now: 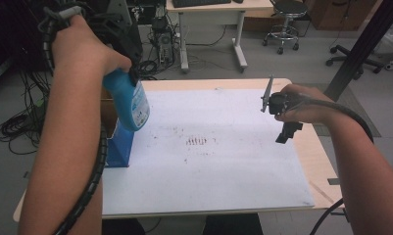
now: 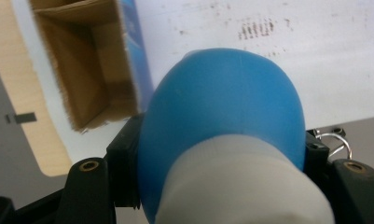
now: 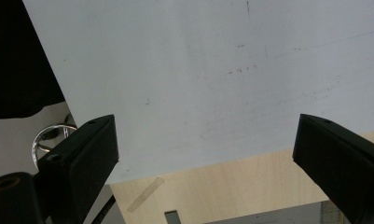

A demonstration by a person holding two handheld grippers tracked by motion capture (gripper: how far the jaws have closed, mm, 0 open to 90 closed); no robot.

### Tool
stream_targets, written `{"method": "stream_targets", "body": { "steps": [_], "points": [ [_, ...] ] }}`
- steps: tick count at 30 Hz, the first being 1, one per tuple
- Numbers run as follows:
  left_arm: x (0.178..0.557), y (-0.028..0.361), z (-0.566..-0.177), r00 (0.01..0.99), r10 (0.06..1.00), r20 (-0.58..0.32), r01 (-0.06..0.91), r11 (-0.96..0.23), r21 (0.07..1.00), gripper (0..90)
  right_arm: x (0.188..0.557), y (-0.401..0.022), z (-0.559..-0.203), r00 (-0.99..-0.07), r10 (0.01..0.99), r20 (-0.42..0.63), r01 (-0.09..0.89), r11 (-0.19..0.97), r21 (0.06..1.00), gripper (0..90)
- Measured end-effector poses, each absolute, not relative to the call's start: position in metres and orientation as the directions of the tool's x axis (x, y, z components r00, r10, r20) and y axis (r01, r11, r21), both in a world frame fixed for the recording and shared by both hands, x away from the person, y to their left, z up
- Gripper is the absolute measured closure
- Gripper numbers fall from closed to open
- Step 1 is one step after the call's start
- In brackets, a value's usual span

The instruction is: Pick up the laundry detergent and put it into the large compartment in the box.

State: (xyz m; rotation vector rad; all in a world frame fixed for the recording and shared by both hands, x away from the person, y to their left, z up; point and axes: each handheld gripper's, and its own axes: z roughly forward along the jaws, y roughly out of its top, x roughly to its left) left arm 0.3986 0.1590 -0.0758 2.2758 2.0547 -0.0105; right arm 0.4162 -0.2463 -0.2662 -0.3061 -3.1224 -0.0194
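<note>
I have the left gripper (image 1: 128, 68) clamped on a blue plastic bottle with a pale label and a whitish neck (image 1: 129, 100). The jaws press its shoulder from both sides, as the left gripper view shows, with the bottle's blue body (image 2: 222, 107) bulging between the black jaws. The bottle hangs in the air, base down and leaning a little, at about nine o'clock over the white sheet (image 1: 218, 166) that covers the light wooden table (image 1: 316, 161). It hangs directly above an open blue cardboard box with a brown inside (image 1: 119, 147), which stands on the sheet's left edge. Gripping it high near the neck leaves the long body free, which I judge suits moving it through the box's narrow mouth; the box's open top (image 2: 89, 70) sits at roughly ten o'clock from the bottle in the left gripper view.

My right gripper (image 1: 282, 132) waits at three o'clock, over the sheet's right edge, well apart from the bottle. Its jaws stand wide with nothing between them; the right gripper view shows bare sheet and table edge between them. I keep it parked there so it stays out of the left arm's way yet is ready to help.
</note>
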Motion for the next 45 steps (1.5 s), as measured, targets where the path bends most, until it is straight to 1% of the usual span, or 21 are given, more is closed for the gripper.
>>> {"method": "stream_targets", "body": {
  "steps": [7, 14, 19, 26, 33, 45],
  "points": [
    [0.404, 0.182, -0.067, 0.022, 0.999, -0.031, 0.998, -0.020, 0.062, 36.8, 0.418, -0.241, -0.266, -0.982, 0.187, 0.006, 0.187, 0.982, 0.003, 6.7],
    [0.409, 0.201, -0.065, -0.017, 0.999, -0.038, 0.998, 0.019, 0.064, 36.8, 0.419, -0.234, -0.265, -0.985, 0.174, 0.003, 0.174, 0.985, -0.011, 6.7],
    [0.414, 0.211, -0.064, -0.029, 0.999, -0.034, 0.998, 0.031, 0.062, 36.7, 0.420, -0.230, -0.261, -0.985, 0.172, 0.006, 0.172, 0.985, -0.002, 6.7],
    [0.424, 0.224, -0.072, -0.042, 0.998, -0.044, 0.998, 0.044, 0.053, 36.7, 0.418, -0.229, -0.255, -0.985, 0.174, 0.001, 0.174, 0.985, -0.004, 6.7],
    [0.434, 0.239, -0.091, -0.058, 0.997, -0.051, 0.997, 0.060, 0.038, 36.8, 0.417, -0.233, -0.253, -0.983, 0.184, 0.001, 0.184, 0.983, -0.002, 6.8],
    [0.437, 0.257, -0.111, -0.091, 0.995, -0.033, 0.995, 0.092, 0.043, 36.8, 0.418, -0.229, -0.256, -0.984, 0.178, 0.004, 0.178, 0.984, -0.015, 6.8]
  ]
}}
